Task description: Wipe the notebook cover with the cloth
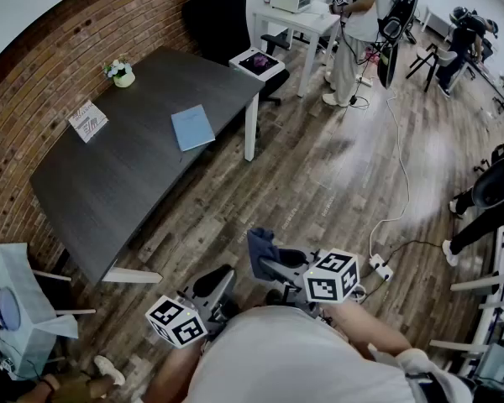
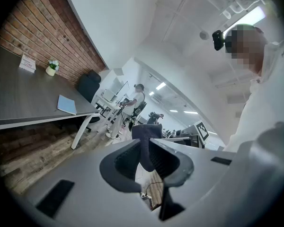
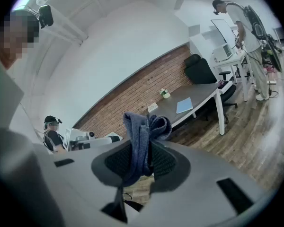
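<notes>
A dark grey worktop (image 1: 109, 183) stands against a brick wall (image 1: 59, 49). A blue notebook (image 1: 192, 128) lies flat and closed on the worktop, near its right edge, with nothing touching it.

Well clear of the worktop, over the wood floor (image 1: 319, 183), a person holds two grippers close to the body. The left gripper (image 1: 224, 275), the one nearer the worktop, has its jaws slightly parted and grips nothing. The right gripper (image 1: 279, 260), farther from the worktop, has its jaws clamped on a bunched blue cloth (image 1: 260, 246).

The cloth is in hand. Reaching the worktop and wiping the cover both appear still to do.
</notes>
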A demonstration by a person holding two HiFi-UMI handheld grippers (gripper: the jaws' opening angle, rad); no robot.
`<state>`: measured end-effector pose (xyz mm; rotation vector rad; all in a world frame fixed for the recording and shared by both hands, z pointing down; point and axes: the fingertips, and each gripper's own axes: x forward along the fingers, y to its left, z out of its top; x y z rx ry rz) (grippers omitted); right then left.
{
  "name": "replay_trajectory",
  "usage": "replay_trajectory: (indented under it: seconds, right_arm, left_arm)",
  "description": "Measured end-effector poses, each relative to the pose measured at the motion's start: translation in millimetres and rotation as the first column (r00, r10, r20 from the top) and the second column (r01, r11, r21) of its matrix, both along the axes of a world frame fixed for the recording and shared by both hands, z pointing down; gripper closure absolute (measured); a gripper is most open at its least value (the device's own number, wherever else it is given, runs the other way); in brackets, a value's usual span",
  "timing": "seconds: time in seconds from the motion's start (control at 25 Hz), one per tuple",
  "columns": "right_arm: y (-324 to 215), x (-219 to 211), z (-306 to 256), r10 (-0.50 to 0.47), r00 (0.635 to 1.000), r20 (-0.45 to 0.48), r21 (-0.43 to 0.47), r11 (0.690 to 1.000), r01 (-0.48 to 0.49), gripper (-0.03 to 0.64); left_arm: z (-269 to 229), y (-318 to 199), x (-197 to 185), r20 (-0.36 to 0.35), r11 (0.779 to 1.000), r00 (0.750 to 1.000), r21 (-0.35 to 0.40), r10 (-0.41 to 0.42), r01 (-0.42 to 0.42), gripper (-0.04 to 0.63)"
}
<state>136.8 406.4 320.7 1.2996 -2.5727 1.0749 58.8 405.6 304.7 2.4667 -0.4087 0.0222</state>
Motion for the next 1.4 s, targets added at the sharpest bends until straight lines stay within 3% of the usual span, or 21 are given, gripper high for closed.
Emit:
replay_trajectory:
  seconds: [0.44, 0.64, 1.0, 1.16, 1.4]
  right_arm:
    - [-1.0, 6.2, -0.3, -0.001, 0.999, -0.033, 0.006, 1.000, 0.001, 0.515]
    - [-3.2, 20.9, 2.1, -0.020, 0.994, -0.107, 0.021, 1.000, 0.022, 0.515]
    - [-18.1, 44.1, 13.2, -0.124, 0.971, -0.205, -0.003, 0.992, 0.126, 0.512]
    - [-26.3, 53.1, 23.6, -0.202, 0.946, -0.252, -0.022, 0.979, 0.203, 0.511]
    - [-49.0, 52.8, 43.1, -0.323, 0.877, -0.355, -0.053, 0.944, 0.326, 0.511]
  left_arm:
    - [-3.0, -4.5, 1.6, -0.008, 1.000, 1.000, -0.003, -0.008, 0.008, 0.532]
    - [-2.7, -7.7, 8.2, -0.012, 1.000, 1.000, -0.003, -0.024, 0.024, 0.532]
    - [4.8, -26.2, 22.5, -0.006, 0.992, 0.992, 0.010, -0.122, 0.122, 0.532]
    - [12.8, -31.5, 32.3, 0.012, 0.985, 0.985, 0.013, -0.172, 0.172, 0.532]
    - [24.1, -45.6, 34.9, 0.040, 0.972, 0.971, 0.019, -0.235, 0.234, 0.532]
